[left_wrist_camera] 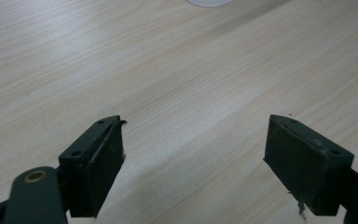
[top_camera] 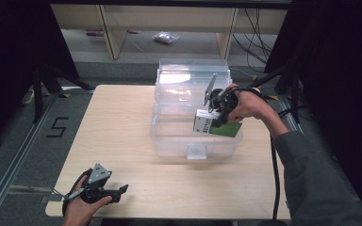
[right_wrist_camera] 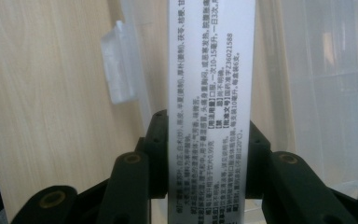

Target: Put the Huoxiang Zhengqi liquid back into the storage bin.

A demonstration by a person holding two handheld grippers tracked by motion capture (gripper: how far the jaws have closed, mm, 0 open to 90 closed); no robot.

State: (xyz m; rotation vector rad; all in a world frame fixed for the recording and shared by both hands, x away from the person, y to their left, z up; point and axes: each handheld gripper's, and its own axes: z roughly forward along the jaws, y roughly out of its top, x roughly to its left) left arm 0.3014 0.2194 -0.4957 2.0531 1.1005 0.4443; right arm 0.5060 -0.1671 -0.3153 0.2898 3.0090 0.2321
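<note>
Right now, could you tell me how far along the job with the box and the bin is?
Done: the bin is open. In hand: the right gripper is shut on the box, held over the bin. Left: releasing it inside. The left gripper is open over the table.

Printed box (right_wrist_camera: pixel 209 107) runs past both frame edges.

Table (top_camera: pixel 122 141): pale wood grain, fine lengthwise streaks.
Storage box (top_camera: pixel 169 141): clear, colourless plastic; translucent whitish latch.
Carton (top_camera: pixel 217 127): white and green faces; narrow white side with black print.
Left gripper (top_camera: pixel 118 190): black jaws, grey top plate.
Right gripper (top_camera: pixel 219 113): black jaws, brass-coloured rivets.
Sleeve (top_camera: pixel 311 179): grey.
</note>
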